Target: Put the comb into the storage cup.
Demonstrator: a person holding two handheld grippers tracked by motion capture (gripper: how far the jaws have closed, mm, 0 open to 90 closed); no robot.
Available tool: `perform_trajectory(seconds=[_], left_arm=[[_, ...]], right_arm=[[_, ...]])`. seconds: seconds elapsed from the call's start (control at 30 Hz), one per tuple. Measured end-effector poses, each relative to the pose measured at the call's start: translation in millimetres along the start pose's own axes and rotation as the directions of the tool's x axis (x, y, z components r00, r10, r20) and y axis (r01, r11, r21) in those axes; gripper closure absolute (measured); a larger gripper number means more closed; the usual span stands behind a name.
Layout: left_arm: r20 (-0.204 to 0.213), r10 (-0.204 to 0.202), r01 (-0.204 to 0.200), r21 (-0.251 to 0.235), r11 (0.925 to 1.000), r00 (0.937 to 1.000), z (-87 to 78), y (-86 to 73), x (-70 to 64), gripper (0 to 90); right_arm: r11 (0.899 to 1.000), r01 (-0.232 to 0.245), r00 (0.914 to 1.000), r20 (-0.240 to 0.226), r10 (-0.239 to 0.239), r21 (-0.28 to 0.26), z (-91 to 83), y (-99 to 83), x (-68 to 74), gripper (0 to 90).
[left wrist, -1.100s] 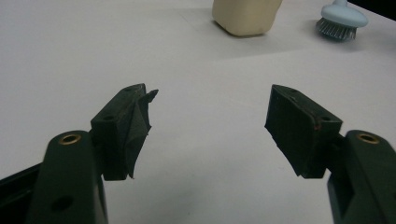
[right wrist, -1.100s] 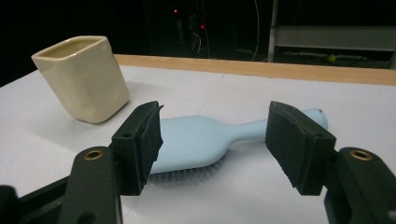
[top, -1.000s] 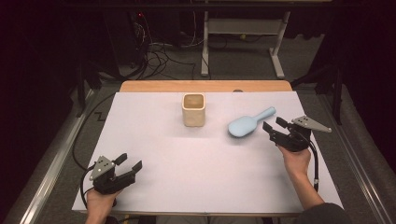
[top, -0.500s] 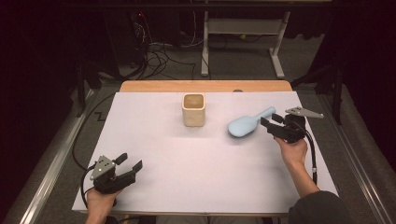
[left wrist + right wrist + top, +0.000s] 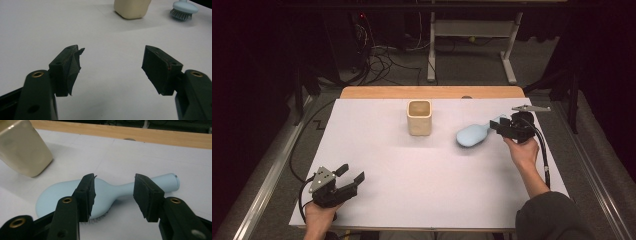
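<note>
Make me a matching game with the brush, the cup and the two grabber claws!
Things:
1. hairbrush
2. cup
3. left gripper
4. right gripper

Descriptions:
A. cream, standing upright mid-table
B. light blue, lying bristles down
C. open above the brush's handle
D. open over bare table near the front edge

Pairs: 1-B, 2-A, 3-D, 4-C

Just a cream square cup (image 5: 419, 117) standing upright mid-table on the white sheet (image 5: 422, 170), a wooden table edge (image 5: 432, 92) behind it, cables (image 5: 382, 55) tangled on the floor.
</note>
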State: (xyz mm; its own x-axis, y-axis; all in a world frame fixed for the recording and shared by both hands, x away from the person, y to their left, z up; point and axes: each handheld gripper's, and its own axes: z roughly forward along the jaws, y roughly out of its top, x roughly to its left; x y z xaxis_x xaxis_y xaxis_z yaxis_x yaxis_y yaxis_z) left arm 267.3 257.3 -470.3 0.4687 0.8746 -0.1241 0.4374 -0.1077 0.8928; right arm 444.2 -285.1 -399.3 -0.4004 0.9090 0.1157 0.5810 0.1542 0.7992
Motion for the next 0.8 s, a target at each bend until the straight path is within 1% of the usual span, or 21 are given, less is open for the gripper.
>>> perform_trajectory(seconds=[0.13,0.2,0.37,0.5,0.6,0.67,0.73,0.8], left_arm=[[0.001,-0.002,0.002,0.005,1.0,1.0,1.4,0.1,0.4,31.2],[0.002,0.006,-0.006,0.001,1.0,1.0,0.3,0.3,-0.1,31.2],[0.004,0.01,-0.01,0.002,0.9999,0.9999,0.6,0.5,-0.6,31.4],[0.004,0.009,-0.009,0.002,1.0,1.0,0.4,0.5,-0.4,31.4],[0.004,0.01,-0.01,0.003,0.9999,0.9999,0.3,0.3,-0.6,31.4],[0.007,0.009,-0.009,0.002,1.0,0.9999,0.3,0.3,-0.9,31.4],[0.01,0.012,-0.012,0.003,0.9999,0.9999,-0.3,0.1,-1.3,31.4],[0.012,0.013,-0.013,0.002,0.9999,0.9998,-1.0,-0.2,-1.6,31.4]], right_arm=[[0.998,0.013,0.9997,0.021,-0.015,0.069,8.6,8.6,-2.2,57.8],[0.995,0.015,0.9995,0.027,-0.018,0.095,12.4,12.4,-3.0,60.7],[0.986,0.01,0.9987,0.047,-0.018,0.166,23.1,21.6,-3.3,67.7],[0.974,0.013,0.9975,0.065,-0.028,0.226,33.1,28.2,-4.2,74.5],[0.964,0.022,0.9958,0.08,-0.045,0.264,41.0,31.3,-4.3,79.2],[0.959,0.032,0.9943,0.088,-0.059,0.282,46.0,33.7,-3.7,82.5],[0.956,0.04,0.9933,0.092,-0.07,0.291,50.4,36.5,-2.6,86.3],[0.947,0.051,0.9918,0.095,-0.085,0.317,55.9,39.8,-1.1,89.4]])
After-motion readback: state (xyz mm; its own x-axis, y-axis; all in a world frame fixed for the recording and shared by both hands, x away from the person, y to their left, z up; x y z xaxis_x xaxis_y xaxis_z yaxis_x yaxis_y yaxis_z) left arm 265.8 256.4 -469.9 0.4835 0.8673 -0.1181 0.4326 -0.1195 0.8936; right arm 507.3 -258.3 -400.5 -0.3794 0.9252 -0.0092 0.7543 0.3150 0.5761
